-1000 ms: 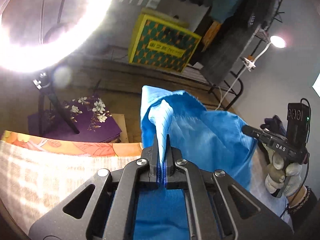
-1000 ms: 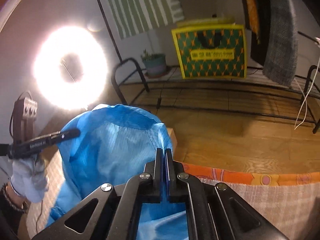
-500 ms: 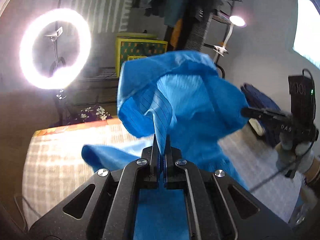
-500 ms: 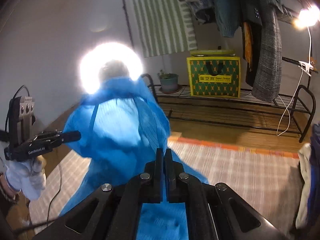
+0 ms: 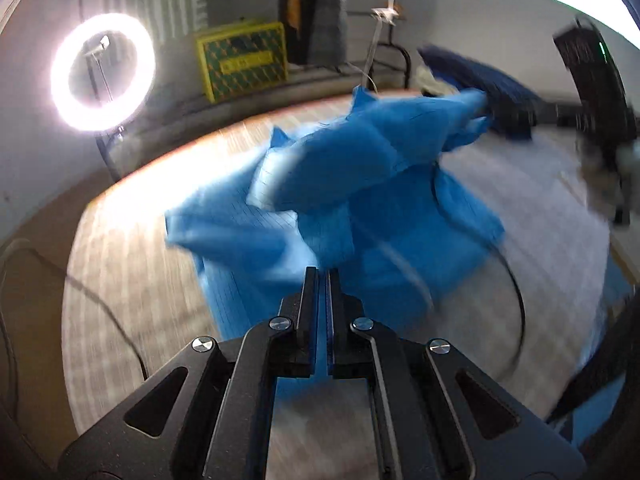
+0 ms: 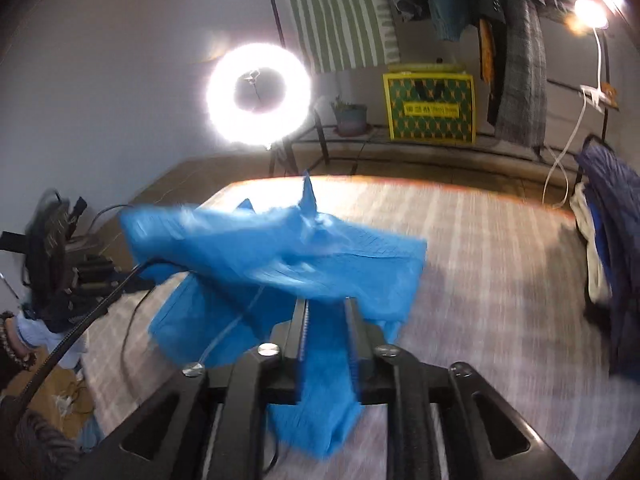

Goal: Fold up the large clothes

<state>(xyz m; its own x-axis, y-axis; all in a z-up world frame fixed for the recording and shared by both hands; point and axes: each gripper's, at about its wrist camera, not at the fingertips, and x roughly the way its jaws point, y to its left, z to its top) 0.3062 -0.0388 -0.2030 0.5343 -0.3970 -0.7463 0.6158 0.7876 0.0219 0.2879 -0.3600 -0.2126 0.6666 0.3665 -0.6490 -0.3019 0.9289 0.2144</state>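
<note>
- At the bottom centre of the left wrist view, our left gripper (image 5: 323, 276) has its fingers pressed together; blue fabric lies just in front of the tips, but motion blur keeps us from telling whether any is pinched.
- At the bottom centre of the right wrist view, our right gripper (image 6: 326, 304) has its fingers opening, with a strip of the blue garment (image 6: 288, 260) lying loose in the gap.
- The blue garment (image 5: 360, 184) is bunched and partly airborne in mid-frame above the striped bed cover (image 5: 132, 300).
- At the left edge of the right wrist view we see the other hand (image 6: 36, 332) beside a black cable (image 6: 80, 328).
- Farther back, a ring light (image 6: 259, 94) glows at upper centre.
- A yellow-green box (image 6: 430, 108) sits on a low rack at upper right, under hanging clothes (image 6: 520, 52).
</note>
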